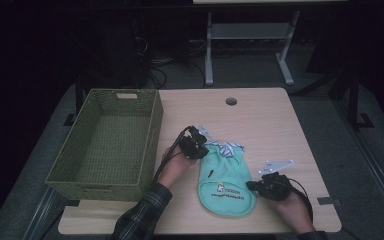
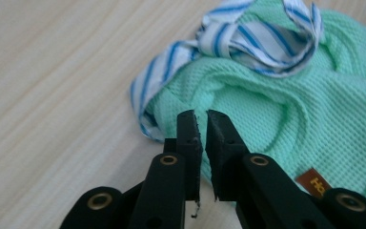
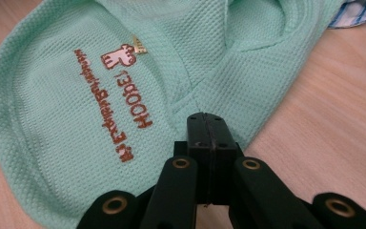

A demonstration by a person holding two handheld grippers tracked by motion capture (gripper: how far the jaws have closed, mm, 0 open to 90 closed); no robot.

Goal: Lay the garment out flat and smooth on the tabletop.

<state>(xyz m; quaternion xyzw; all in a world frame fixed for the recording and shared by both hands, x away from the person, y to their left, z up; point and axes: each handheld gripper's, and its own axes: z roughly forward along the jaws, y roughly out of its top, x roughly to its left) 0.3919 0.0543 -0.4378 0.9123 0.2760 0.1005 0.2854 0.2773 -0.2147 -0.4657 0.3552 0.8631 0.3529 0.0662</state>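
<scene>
Green shirt (image 1: 226, 177) lies flat beside the empty basket (image 1: 105, 145); left tool (image 2: 201, 125) slightly parted, right tool (image 3: 205, 119) clenched empty; packing not begun.

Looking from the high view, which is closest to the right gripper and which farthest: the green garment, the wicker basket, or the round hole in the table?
1. Green garment, right beside the right gripper.
2. Round hole, far edge of the table.
3. Wicker basket, far left.
</scene>
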